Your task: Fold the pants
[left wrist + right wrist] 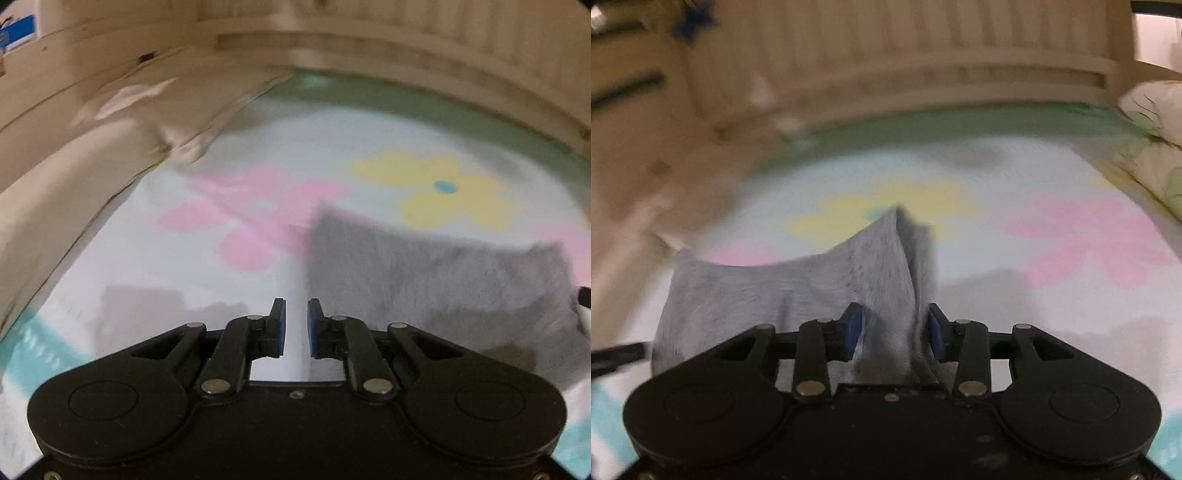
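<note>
We see both views smeared by blur: the gray pants (443, 280) lie on the flowered bedsheet (147, 280), their near edge cut off behind the gripper bodies. The left gripper (296, 325) has its jaws a narrow gap apart with only sheet between them. The right gripper (894, 328) stands wider with a raised fold of pants (798, 291) running between the blue pads (854, 328); we cannot tell whether they pinch it, and the pillow (1156, 122) is cropped at right.
</note>
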Motion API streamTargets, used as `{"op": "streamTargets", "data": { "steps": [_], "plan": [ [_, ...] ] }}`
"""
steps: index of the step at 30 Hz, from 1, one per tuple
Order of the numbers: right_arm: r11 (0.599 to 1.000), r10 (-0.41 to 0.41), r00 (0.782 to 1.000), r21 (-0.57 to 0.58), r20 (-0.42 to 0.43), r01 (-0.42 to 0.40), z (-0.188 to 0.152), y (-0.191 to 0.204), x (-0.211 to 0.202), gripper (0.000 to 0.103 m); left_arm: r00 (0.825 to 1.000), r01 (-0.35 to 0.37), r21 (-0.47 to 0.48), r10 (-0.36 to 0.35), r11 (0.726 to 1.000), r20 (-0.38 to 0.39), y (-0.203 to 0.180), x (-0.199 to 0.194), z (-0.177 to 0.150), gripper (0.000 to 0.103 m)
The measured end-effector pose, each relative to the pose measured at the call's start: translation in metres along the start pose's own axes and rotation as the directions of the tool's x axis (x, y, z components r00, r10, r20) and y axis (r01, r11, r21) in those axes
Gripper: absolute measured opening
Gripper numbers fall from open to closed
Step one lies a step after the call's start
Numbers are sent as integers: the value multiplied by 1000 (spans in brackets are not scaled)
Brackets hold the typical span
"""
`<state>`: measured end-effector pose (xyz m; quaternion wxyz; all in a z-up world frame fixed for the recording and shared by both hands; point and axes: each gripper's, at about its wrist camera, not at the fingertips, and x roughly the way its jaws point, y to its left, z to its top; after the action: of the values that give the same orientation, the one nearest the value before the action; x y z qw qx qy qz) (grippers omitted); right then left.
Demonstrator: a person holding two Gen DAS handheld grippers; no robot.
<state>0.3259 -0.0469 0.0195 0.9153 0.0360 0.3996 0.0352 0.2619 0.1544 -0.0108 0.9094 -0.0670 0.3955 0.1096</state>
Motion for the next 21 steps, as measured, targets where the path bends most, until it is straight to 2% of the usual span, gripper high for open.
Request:
{"op": "streamTargets", "data": {
  "steps": [1, 4, 10, 14, 16, 18, 21],
  "plan": [
    [1000, -16, 1000, -8, -1, 16, -1, -2, 4, 41, 1000, 3, -31, -4, 1000, -15, 4, 2, -3, 18],
    [1000, 24, 1000, 3, -17, -24, 1, -5, -2, 41, 997, 45, -92, -51, 995, -55, 8, -3, -8, 18],
    [992, 67, 996, -106, -59, -73, 11, 8, -37, 41, 997, 68, -100, -71, 993, -35, -6, -49, -2, 19],
    [985, 114, 990, -120, -79, -123, 5, 12, -74, 41, 995, 84, -131, -89, 988, -37, -8, -80, 4, 21],
    [984, 133, 987, -108, -87, -142, -1, 12, -89, 41, 996, 80, -132, -85, 988, -32, -8, -92, 3, 25],
    [983, 157, 982, -85, -102, -165, -6, 12, -100, 41, 998, 65, -119, -68, 991, -19, -10, -105, -1, 44],
    [982, 164, 979, -72, -120, -173, -15, 8, -114, 41, 998, 54, -85, -52, 995, 19, -13, -120, -9, 47]
  ]
}}
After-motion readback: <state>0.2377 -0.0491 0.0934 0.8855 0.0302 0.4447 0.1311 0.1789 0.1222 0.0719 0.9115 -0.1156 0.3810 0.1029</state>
